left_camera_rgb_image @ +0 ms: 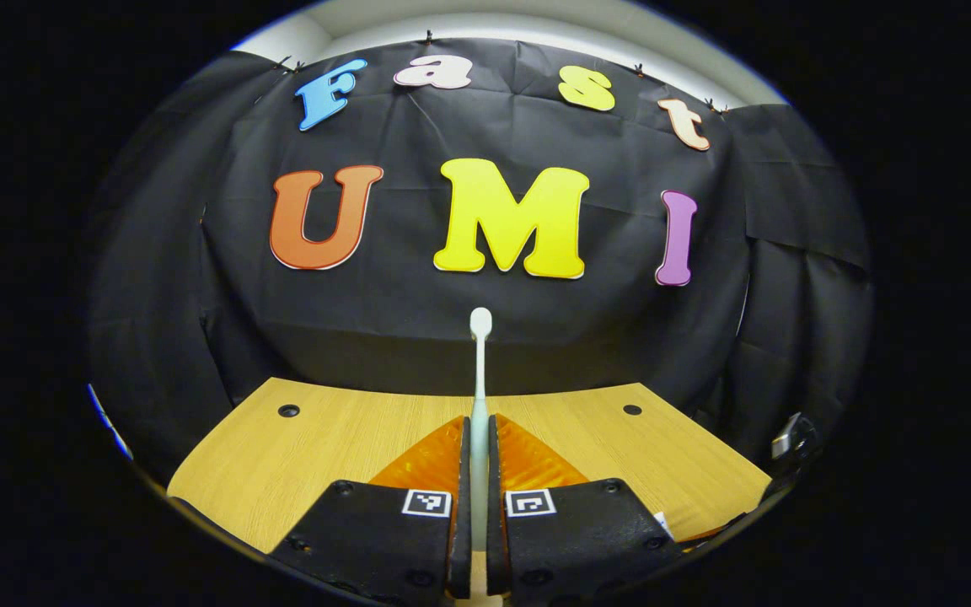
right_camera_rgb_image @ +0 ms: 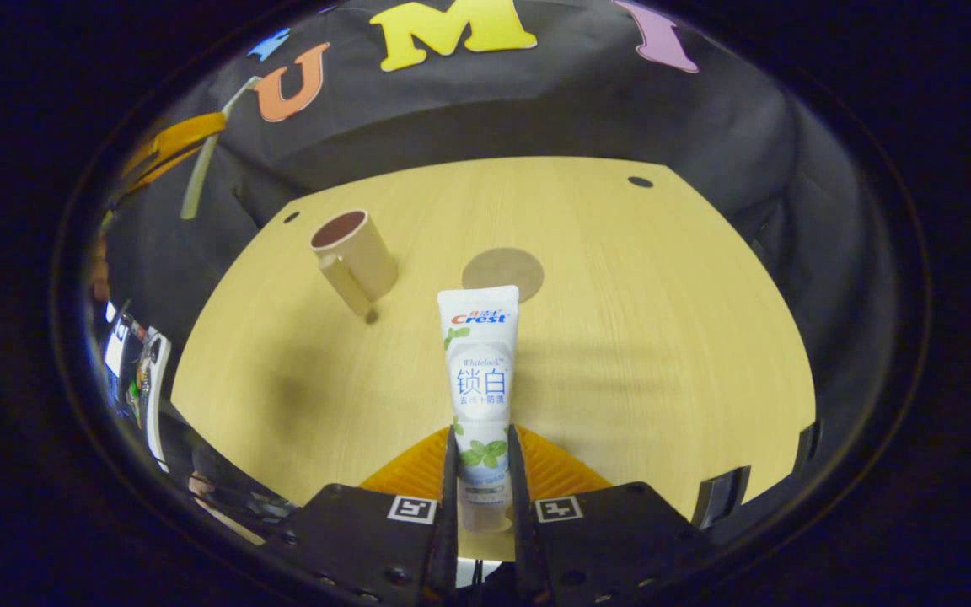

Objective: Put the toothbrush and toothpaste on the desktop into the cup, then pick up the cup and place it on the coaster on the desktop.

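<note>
From where the left gripper [left_camera_rgb_image: 478, 472] points, its jaws are clenched on the toothbrush [left_camera_rgb_image: 480, 379], both fingers pressing the handle between them. The toothbrush runs straight out from the jaws, its head at the far end standing above the back edge of the wooden surface [left_camera_rgb_image: 325, 438], against the black cloth wall [left_camera_rgb_image: 418, 303]. The handle sits dead centre in the jaws, with most of its length reaching beyond the fingertips.

In the right gripper view, the right gripper [right_camera_rgb_image: 480, 472] grasps the toothpaste [right_camera_rgb_image: 480, 371] near its cap end, both fingers squeezing the tube's lower part. The tube sticks forward from the jaws, its flat crimped end pointing toward the coaster [right_camera_rgb_image: 503, 273], which lies flat on the surface just beyond the tube's tip as seen here. The cup [right_camera_rgb_image: 355, 257] stands to the left of the coaster, upright, its handle facing this way and its dark inside open at the top. Cup and coaster are near each other but apart.

At the far upper left of that view, the left gripper appears with the toothbrush held out from it, well above the surface; the fisheye edge blurs it, so its grip can't quite be made out from there.
</note>
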